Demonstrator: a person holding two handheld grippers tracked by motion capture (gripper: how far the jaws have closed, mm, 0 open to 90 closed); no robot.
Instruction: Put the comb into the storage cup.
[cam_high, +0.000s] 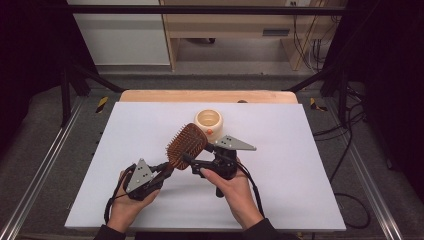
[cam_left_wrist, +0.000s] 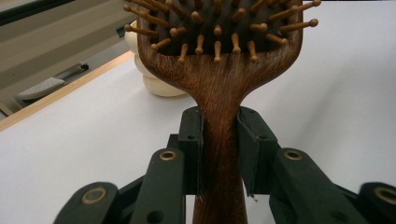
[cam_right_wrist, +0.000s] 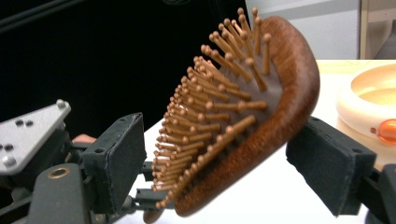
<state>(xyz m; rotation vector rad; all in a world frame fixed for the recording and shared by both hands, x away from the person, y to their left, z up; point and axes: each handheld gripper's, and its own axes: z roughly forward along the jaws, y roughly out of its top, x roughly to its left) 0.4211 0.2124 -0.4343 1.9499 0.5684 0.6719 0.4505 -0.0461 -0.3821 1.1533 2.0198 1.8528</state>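
Note:
A brown wooden hairbrush (cam_high: 186, 144) with wooden pins is held up over the white table, head pointing away from me. My left gripper (cam_high: 167, 171) is shut on its handle; in the left gripper view both pads (cam_left_wrist: 194, 140) squeeze the narrow neck of the hairbrush (cam_left_wrist: 219, 84). My right gripper (cam_high: 193, 163) reaches in from the right. In the right gripper view the head of the hairbrush (cam_right_wrist: 275, 121) sits between the jaws of my right gripper (cam_right_wrist: 224, 168). The pins face the left pad (cam_right_wrist: 116, 163) with a small gap, so this gripper is open.
A cream round bowl (cam_high: 208, 119) with a small orange knob stands just beyond the brush, mid-table; it is also seen as the bowl (cam_right_wrist: 369, 93) to the right of the brush head. The white mat (cam_high: 300, 165) ends at a wooden table edge (cam_high: 210, 96) at the far side.

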